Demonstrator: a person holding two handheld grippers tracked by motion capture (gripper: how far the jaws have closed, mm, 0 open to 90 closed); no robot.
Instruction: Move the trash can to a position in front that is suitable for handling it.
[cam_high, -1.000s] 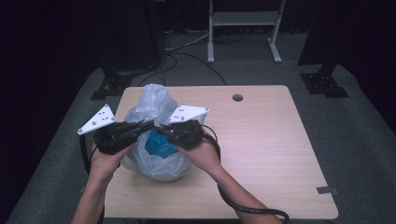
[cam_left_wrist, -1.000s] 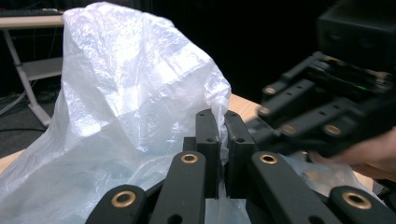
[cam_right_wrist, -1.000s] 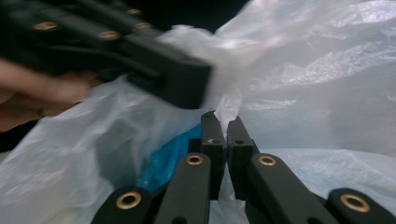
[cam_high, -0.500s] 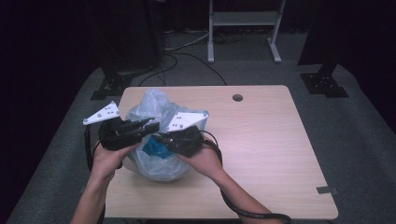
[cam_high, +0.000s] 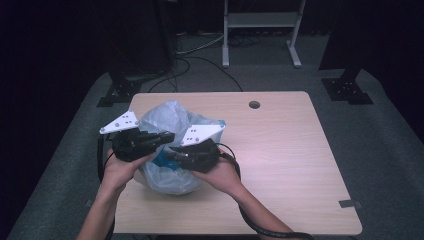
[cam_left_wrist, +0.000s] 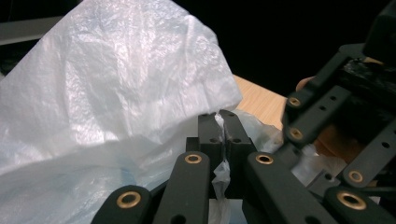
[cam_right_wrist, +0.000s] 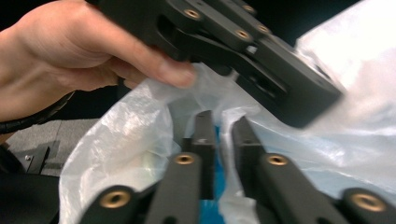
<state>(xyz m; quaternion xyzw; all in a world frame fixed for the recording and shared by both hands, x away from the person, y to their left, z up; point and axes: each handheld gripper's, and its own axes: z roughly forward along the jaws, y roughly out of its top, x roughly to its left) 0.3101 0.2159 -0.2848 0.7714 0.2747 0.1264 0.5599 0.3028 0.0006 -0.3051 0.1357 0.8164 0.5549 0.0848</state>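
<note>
On the near left part of the table (cam_high: 280, 150), a translucent plastic bag (cam_high: 170, 120) with something blue inside sits between both hands, its loose top rising above the two grippers that meet over it. The left gripper (cam_left_wrist: 224, 133) has its fingers pressed together on a fold of the bag's film. Just right of that fold, the right gripper (cam_right_wrist: 223, 135) points back at it, its fingers having just been opening, now slightly apart with film between them.

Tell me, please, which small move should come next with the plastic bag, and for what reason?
Probably close the right gripper on the film. The left gripper is already shut on a fold of the plastic bag, while the right jaws, which have just been opening, stand slightly apart with film between them.
</note>
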